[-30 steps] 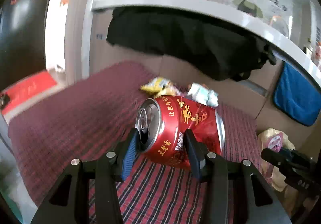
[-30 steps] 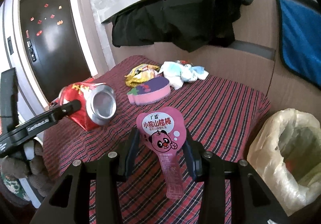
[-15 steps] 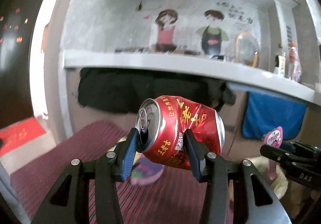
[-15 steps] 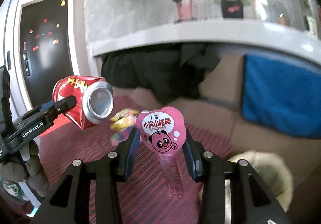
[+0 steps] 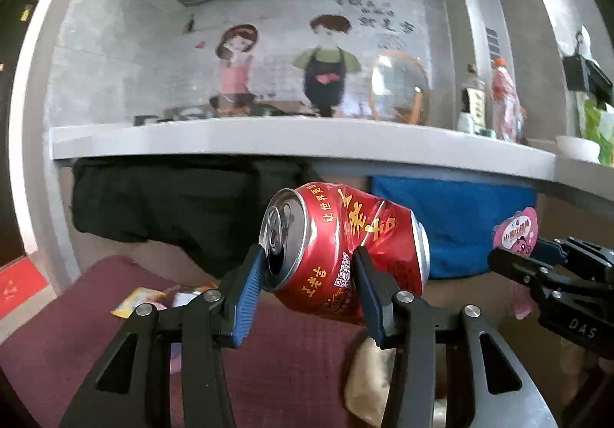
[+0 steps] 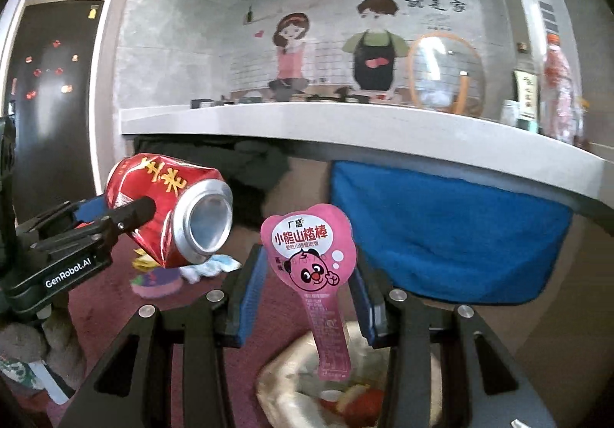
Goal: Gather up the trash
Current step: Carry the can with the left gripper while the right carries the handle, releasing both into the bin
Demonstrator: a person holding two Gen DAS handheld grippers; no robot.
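Between ribbed blue pads (image 5: pixel 249 286), left hand-held gripper (image 5: pixel 311 286) clamps dented red can (image 5: pixel 345 255).

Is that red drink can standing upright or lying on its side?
On its side. The red can is held sideways in the left gripper, opened top facing left, silver base right.

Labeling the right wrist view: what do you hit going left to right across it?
Left hand-held gripper → red can → pink wrapper in the right hand-held gripper → blue towel.
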